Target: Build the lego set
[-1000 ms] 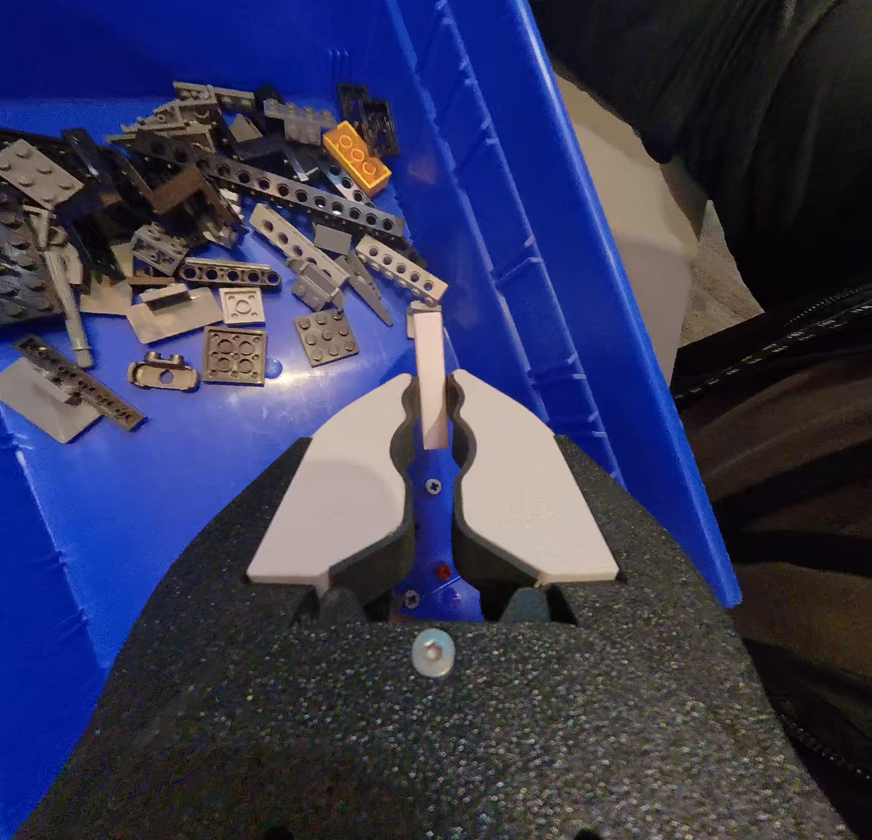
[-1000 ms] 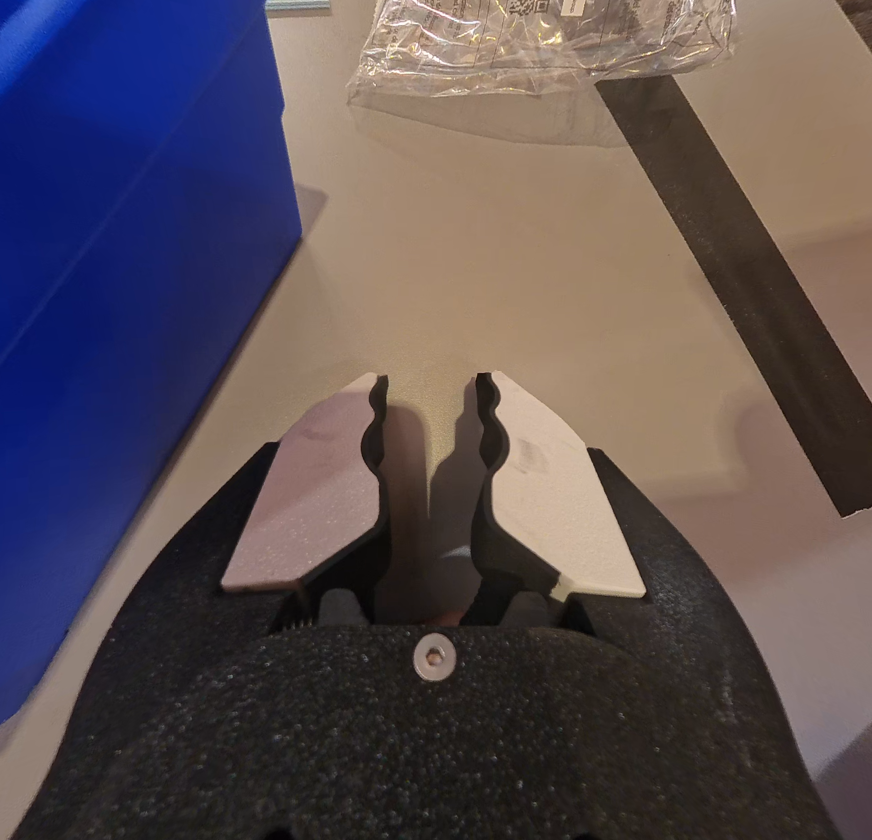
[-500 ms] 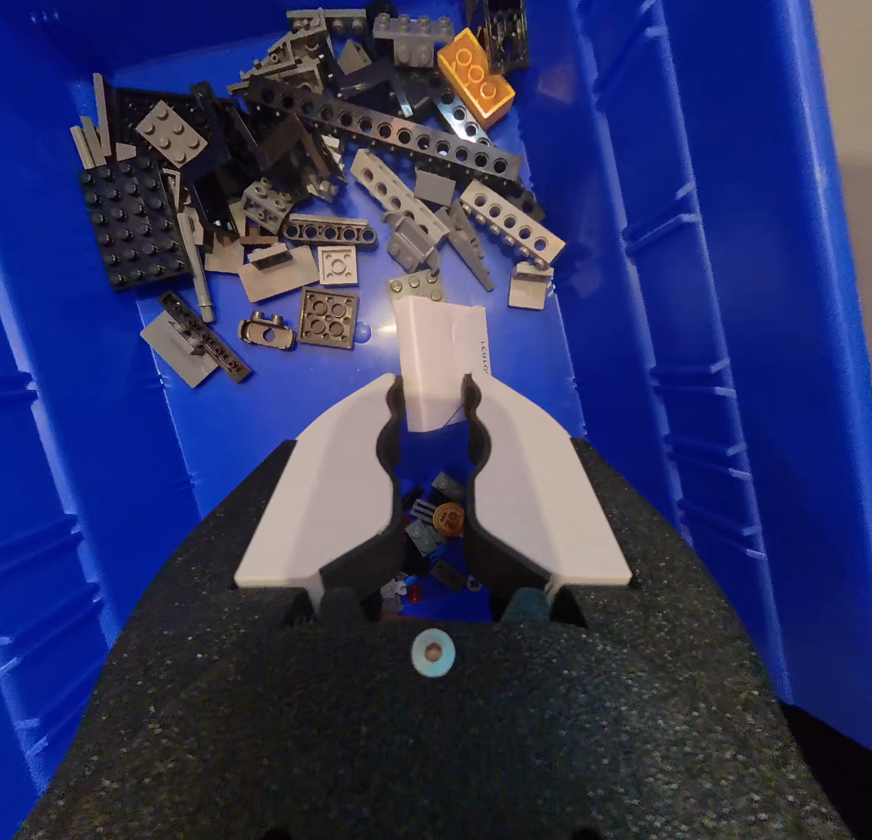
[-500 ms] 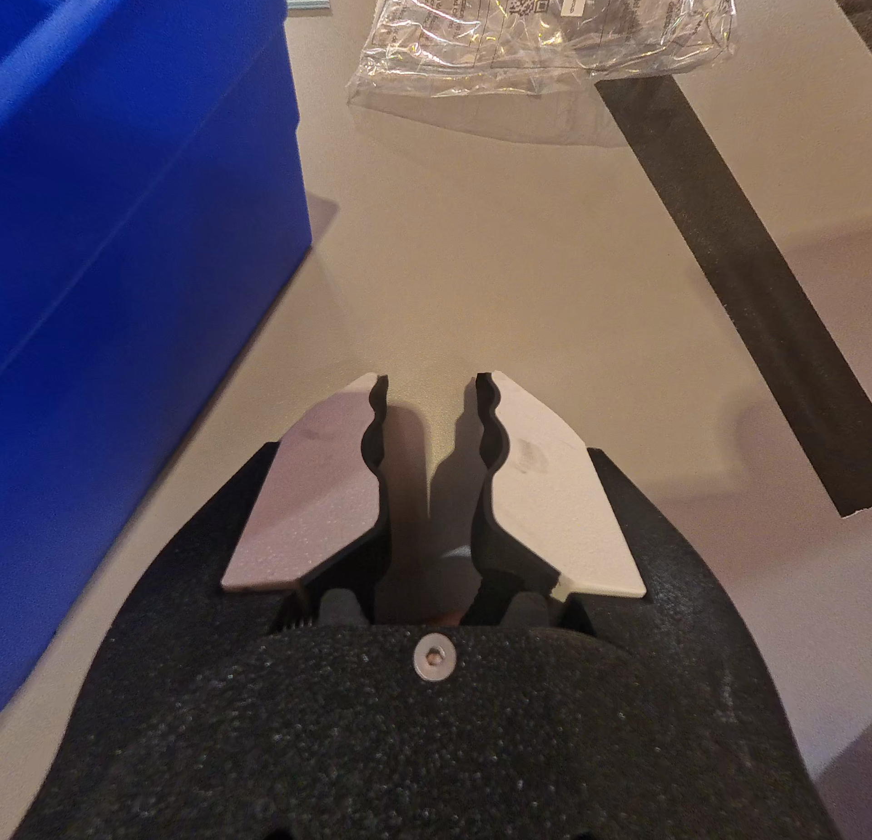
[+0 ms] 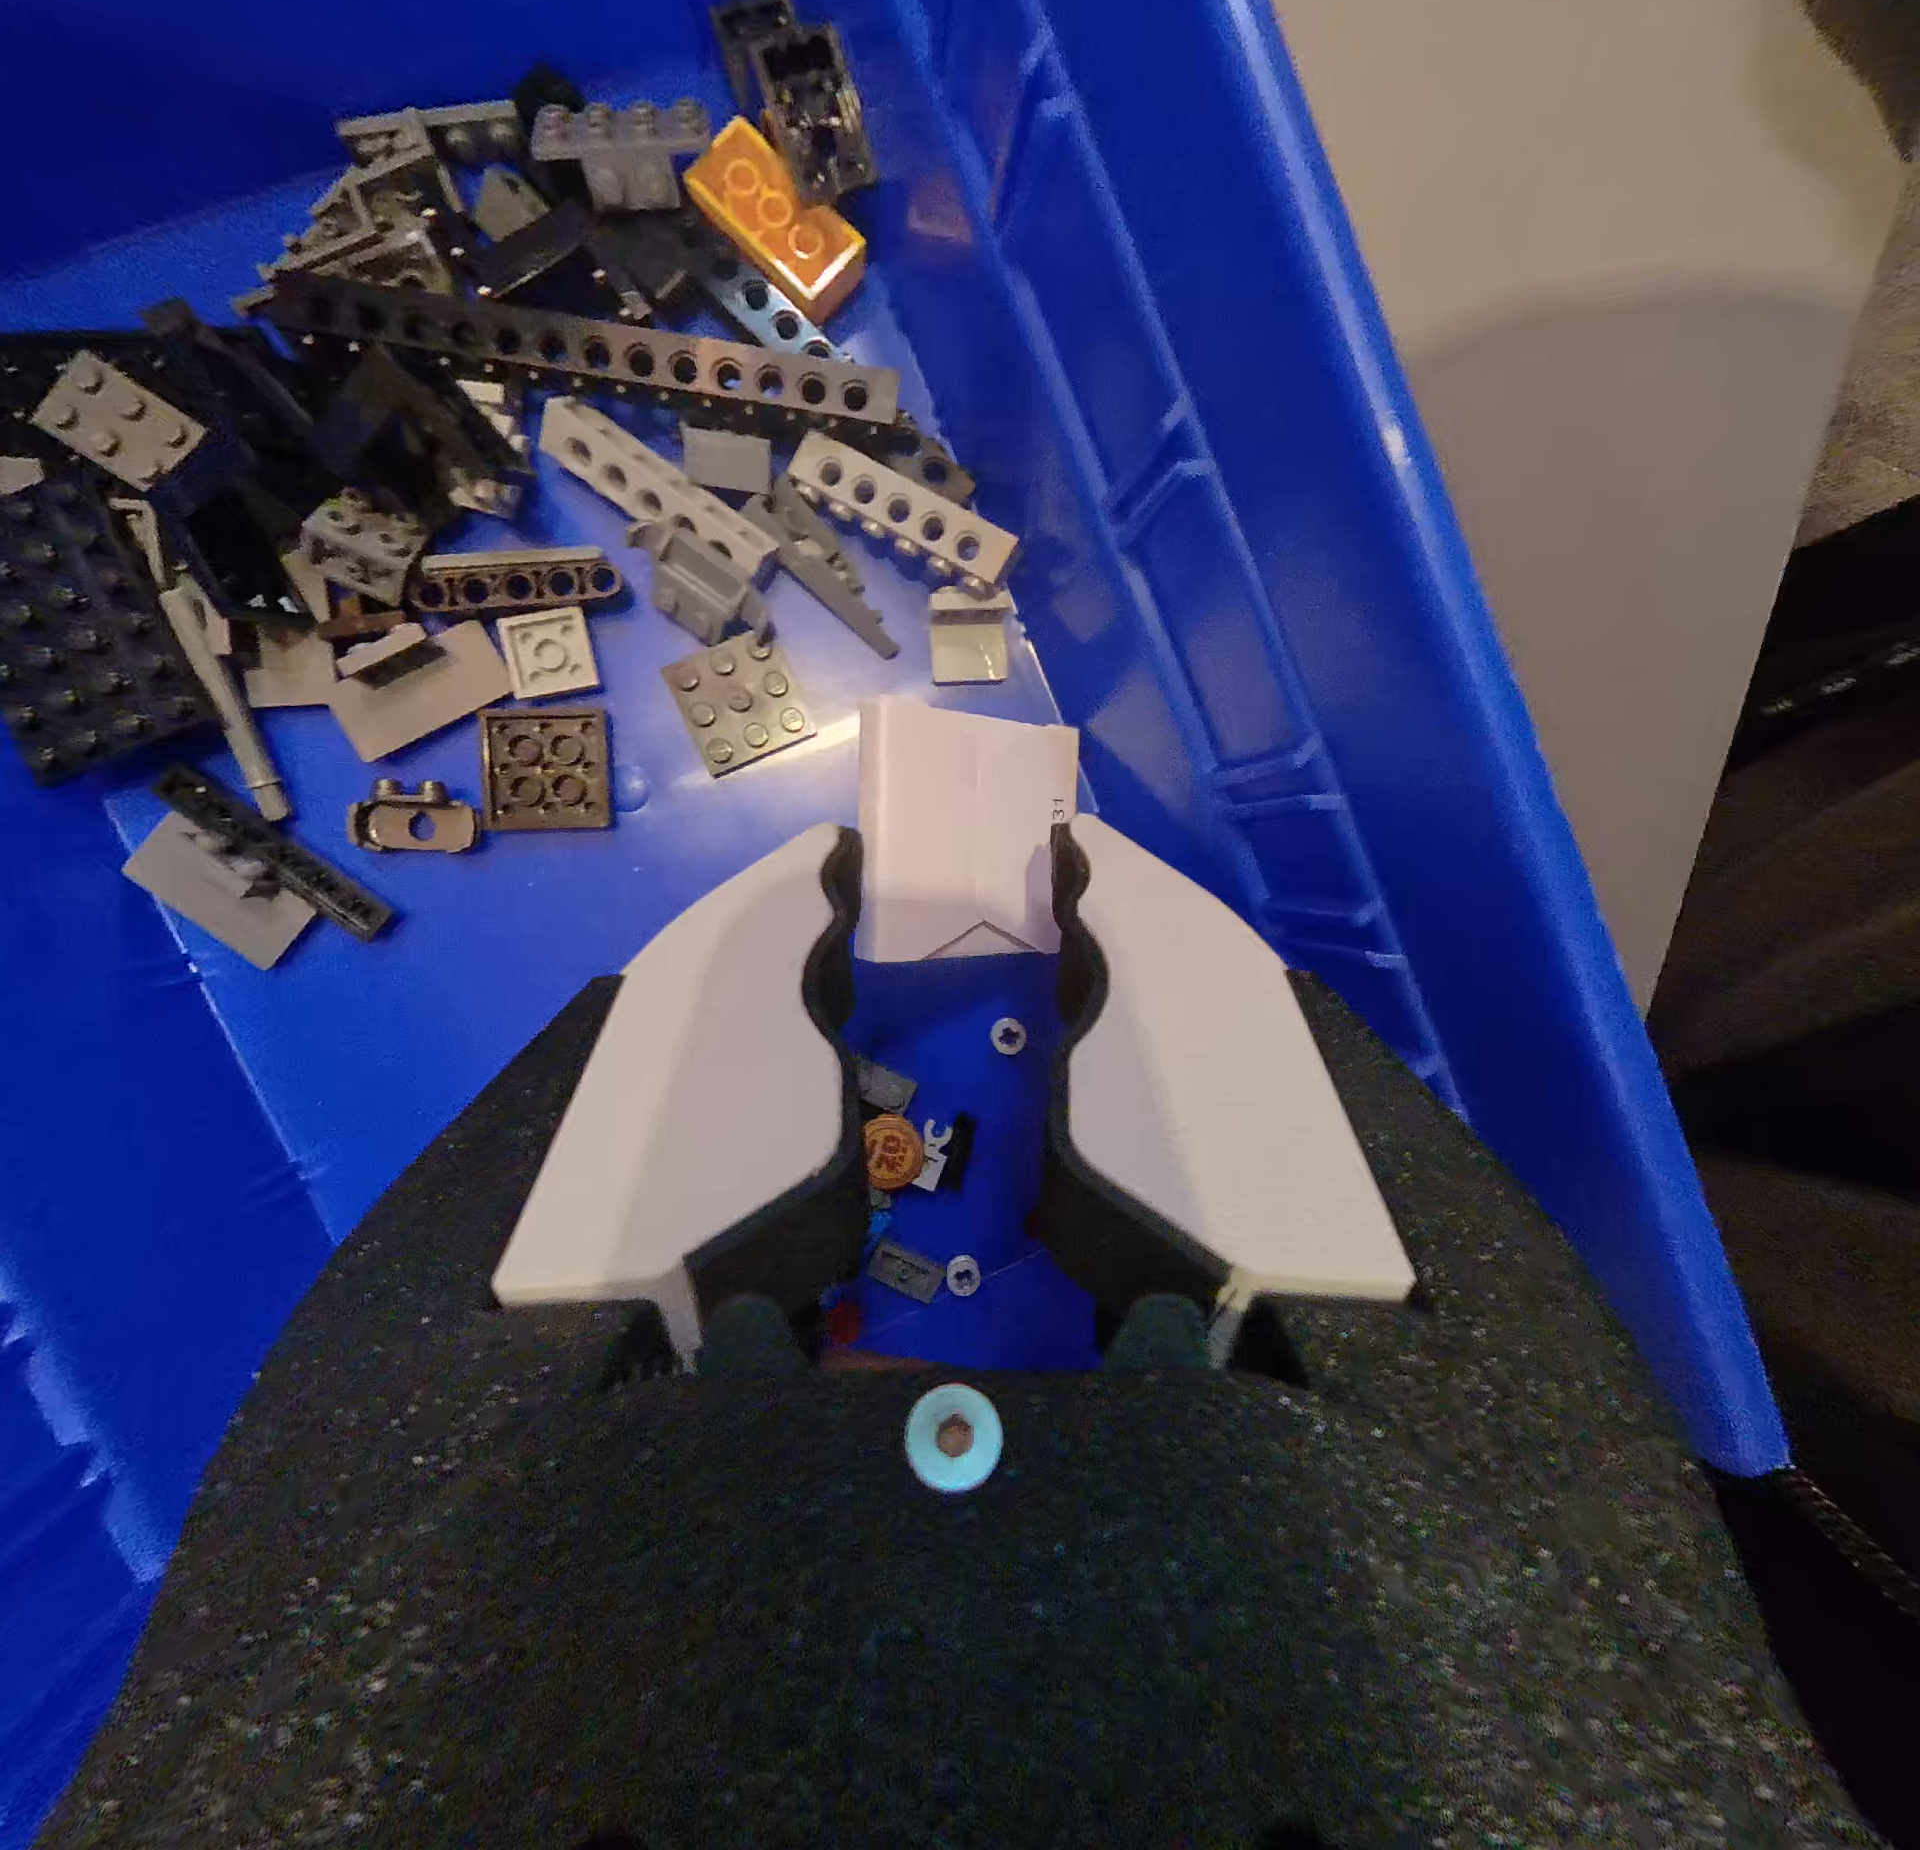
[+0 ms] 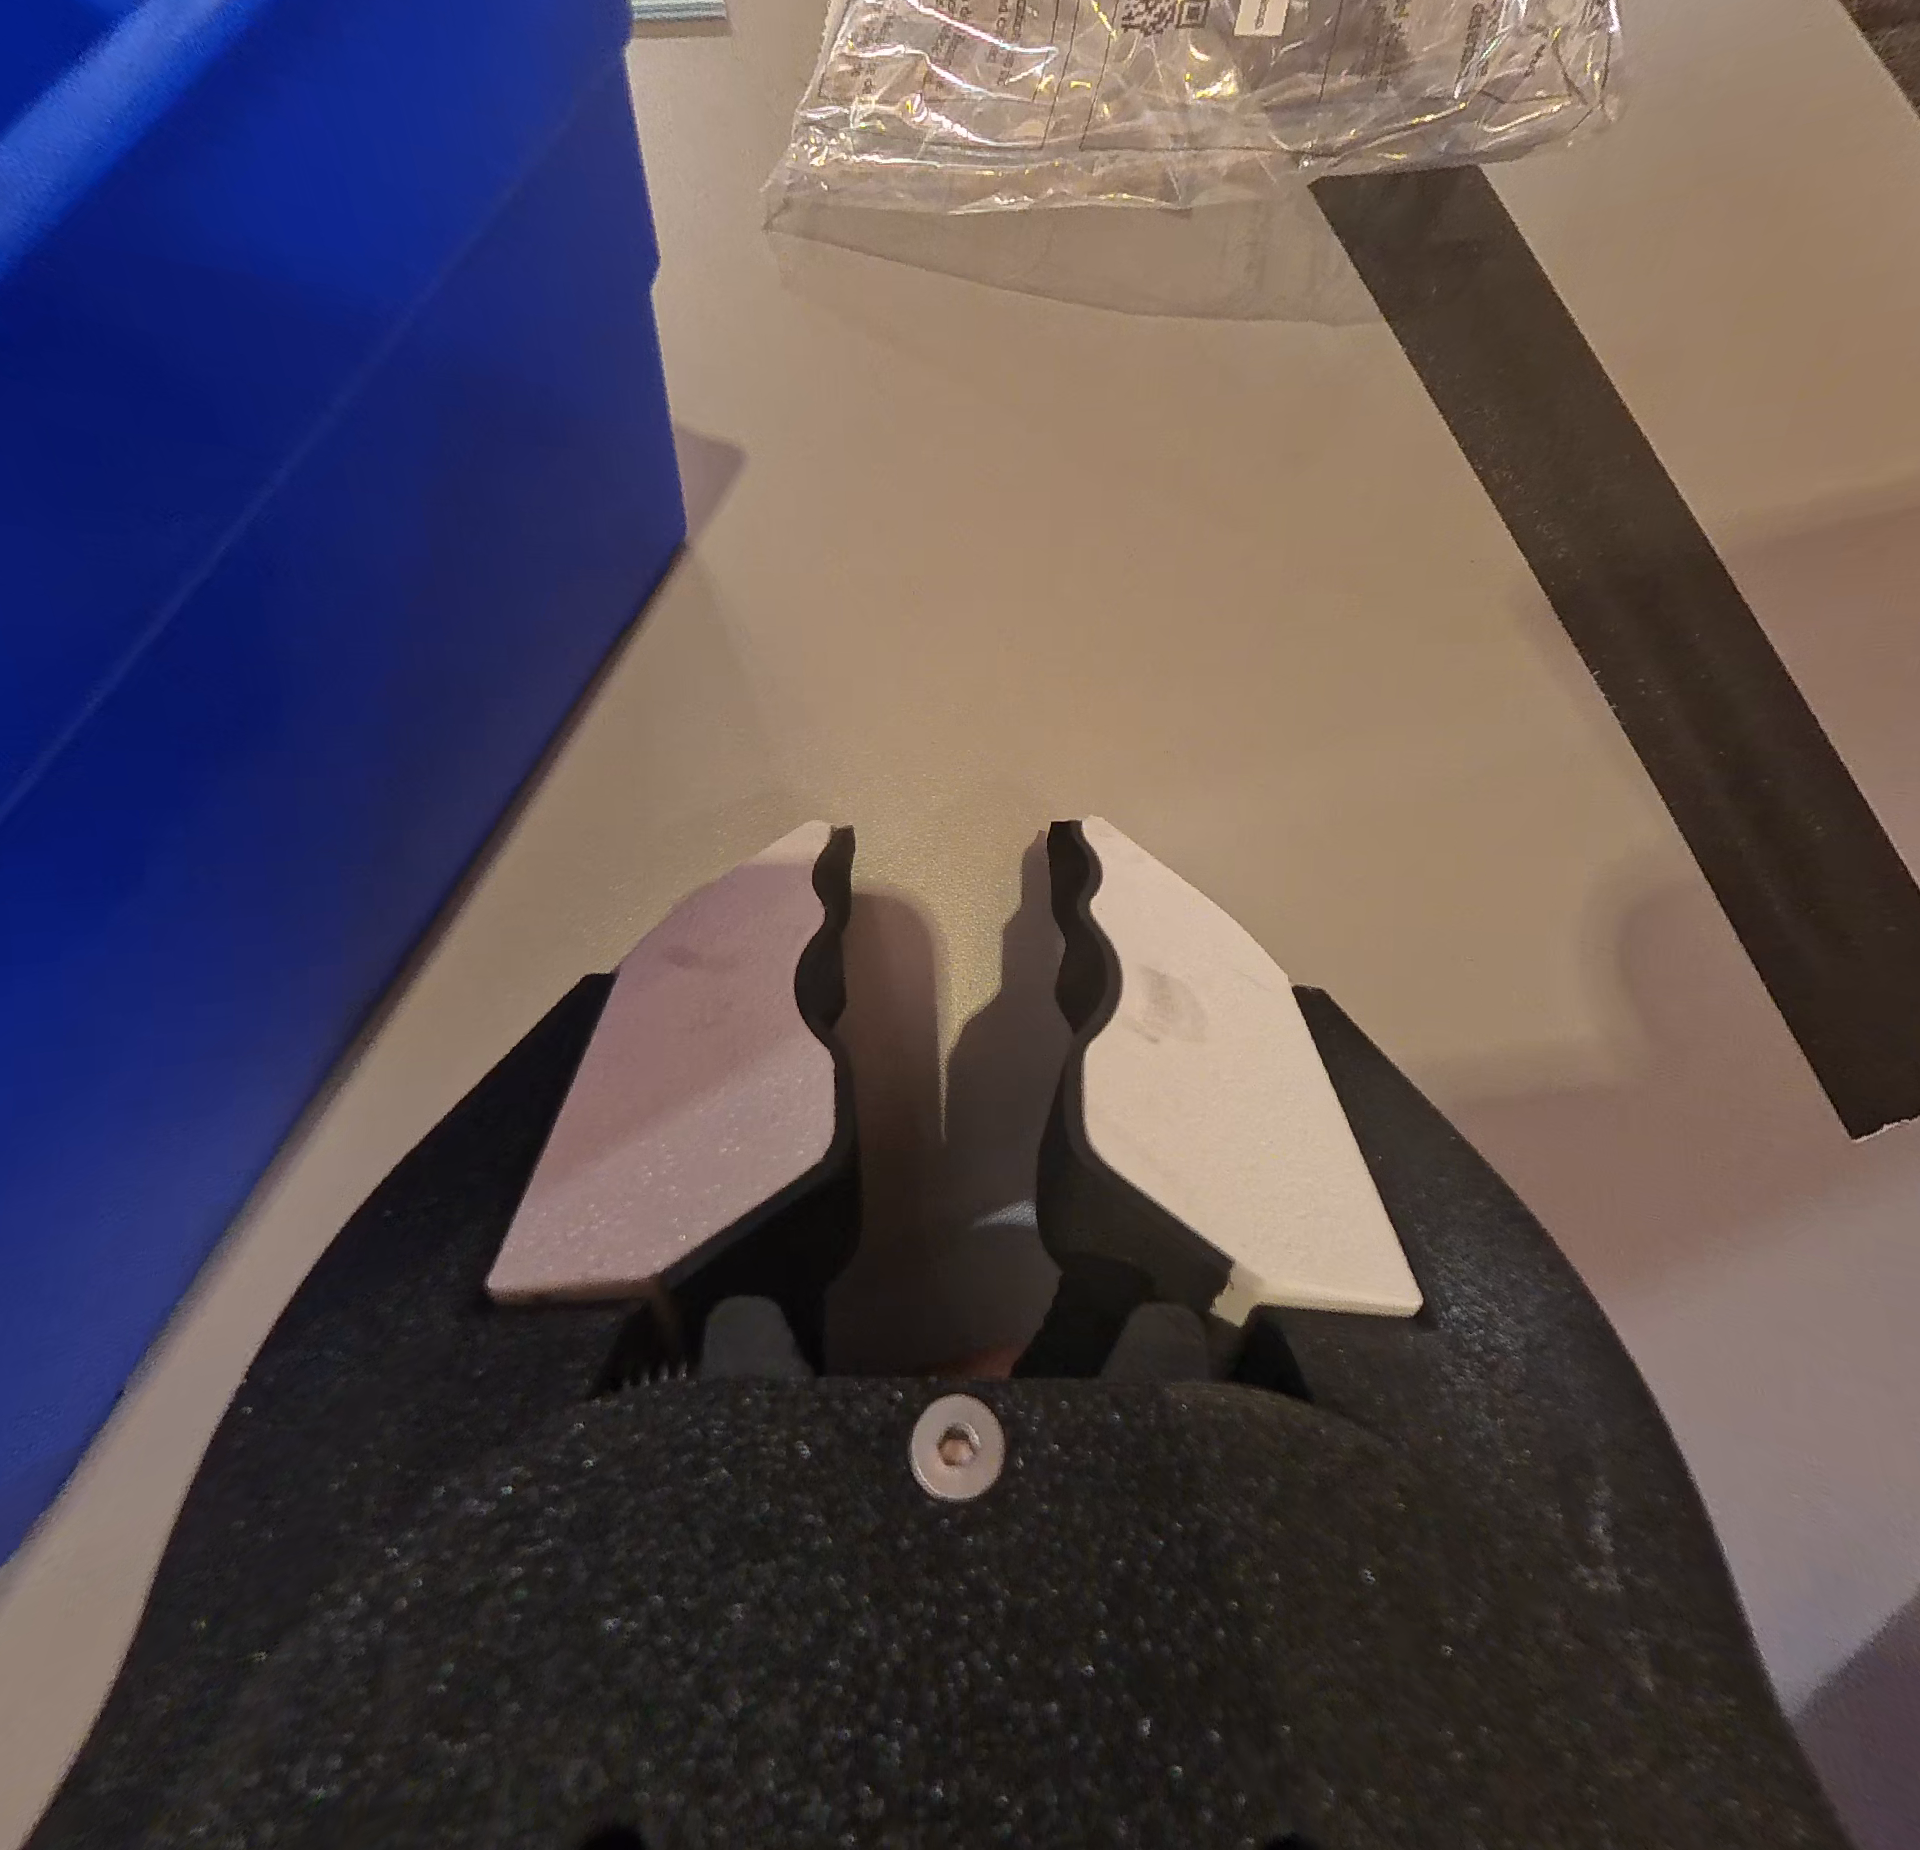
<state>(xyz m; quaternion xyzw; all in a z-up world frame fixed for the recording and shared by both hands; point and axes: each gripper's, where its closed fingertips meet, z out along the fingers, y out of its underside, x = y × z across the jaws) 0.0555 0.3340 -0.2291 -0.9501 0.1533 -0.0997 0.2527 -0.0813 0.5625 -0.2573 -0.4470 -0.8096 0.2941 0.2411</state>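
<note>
In the left wrist view my left gripper [image 5: 956, 844] is inside a blue bin [image 5: 1195, 512], near its right wall. Its jaws stand wide apart. A white folded paper piece [image 5: 951, 824] lies between the fingertips and spans the gap; its right edge runs behind the right fingertip [image 5: 1081, 865]. Just ahead lies a pile of grey and black building bricks [image 5: 582, 512] with one orange brick [image 5: 774, 221]. In the right wrist view my right gripper [image 6: 951, 844] is open and empty, low over a beige table [image 6: 1039, 605].
The blue bin's outer wall [image 6: 312, 450] stands left of the right gripper. A clear plastic bag [image 6: 1195, 65] lies on the table ahead, beside a black strip [image 6: 1662, 595]. Small loose parts [image 5: 904, 1156] lie on the bin floor under the left gripper. My hands' fingertips stand some 25 cm from each other.
The left jaws have opened from a narrow pinch on the white piece held edge-on; the piece now shows its broad face between wide-spread tips. The right gripper has barely moved.
</note>
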